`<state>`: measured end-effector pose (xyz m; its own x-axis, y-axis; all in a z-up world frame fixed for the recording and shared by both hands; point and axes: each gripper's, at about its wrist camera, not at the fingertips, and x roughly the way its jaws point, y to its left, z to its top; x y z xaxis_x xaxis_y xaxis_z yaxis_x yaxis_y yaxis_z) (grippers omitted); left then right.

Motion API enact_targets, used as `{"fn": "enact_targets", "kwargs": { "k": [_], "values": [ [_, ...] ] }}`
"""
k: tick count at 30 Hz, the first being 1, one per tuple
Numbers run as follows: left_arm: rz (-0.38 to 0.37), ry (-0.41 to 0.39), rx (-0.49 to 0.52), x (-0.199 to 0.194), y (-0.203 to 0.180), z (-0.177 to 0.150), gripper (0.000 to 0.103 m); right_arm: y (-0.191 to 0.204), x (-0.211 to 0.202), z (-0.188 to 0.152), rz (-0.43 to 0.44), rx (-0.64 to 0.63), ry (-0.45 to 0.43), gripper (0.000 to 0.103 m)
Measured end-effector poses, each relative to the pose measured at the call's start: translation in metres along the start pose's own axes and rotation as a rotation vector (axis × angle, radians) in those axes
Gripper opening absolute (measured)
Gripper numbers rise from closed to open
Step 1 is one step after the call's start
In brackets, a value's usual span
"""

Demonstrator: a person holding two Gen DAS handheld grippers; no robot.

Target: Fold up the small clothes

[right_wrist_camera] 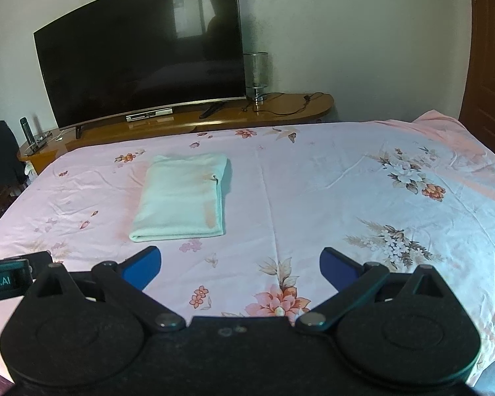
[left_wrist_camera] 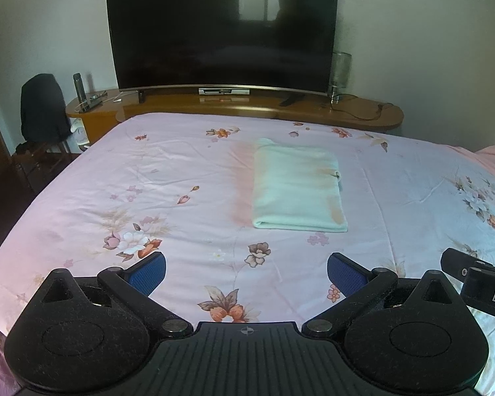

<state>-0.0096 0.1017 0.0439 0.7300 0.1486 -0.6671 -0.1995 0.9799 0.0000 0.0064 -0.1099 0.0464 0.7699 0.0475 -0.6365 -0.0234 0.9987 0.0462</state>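
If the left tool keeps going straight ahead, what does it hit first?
Most likely the folded pale green cloth on the bed; the left tool is open and points toward it. Height is unclear.

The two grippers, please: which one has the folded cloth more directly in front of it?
The left gripper: the folded pale green cloth lies nearly straight ahead between its open fingers. From the right gripper, the cloth sits off to the left.

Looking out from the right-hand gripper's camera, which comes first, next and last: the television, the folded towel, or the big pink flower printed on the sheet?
From the right gripper:
1. Pink flower, printed on the sheet just below and between its fingers.
2. Folded towel, lying flat ahead and to the left.
3. Television, standing on the wooden cabinet beyond the bed.
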Motion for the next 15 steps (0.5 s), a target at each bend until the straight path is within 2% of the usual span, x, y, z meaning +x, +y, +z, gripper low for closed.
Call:
{"fn": "enact_targets", "kwargs": {
  "k": [11, 15],
  "values": [
    [-0.004, 0.005, 0.01, 0.0055, -0.0004, 0.0007, 0.103, 0.0025, 0.0036, 0.003, 0.007, 0.0, 0.009, 0.102],
    [-0.014, -0.057, 0.013, 0.0037, -0.0014, -0.0004, 0.103, 0.0033, 0.0049, 0.0031, 0.009, -0.003, 0.013, 0.102]
  ]
}}
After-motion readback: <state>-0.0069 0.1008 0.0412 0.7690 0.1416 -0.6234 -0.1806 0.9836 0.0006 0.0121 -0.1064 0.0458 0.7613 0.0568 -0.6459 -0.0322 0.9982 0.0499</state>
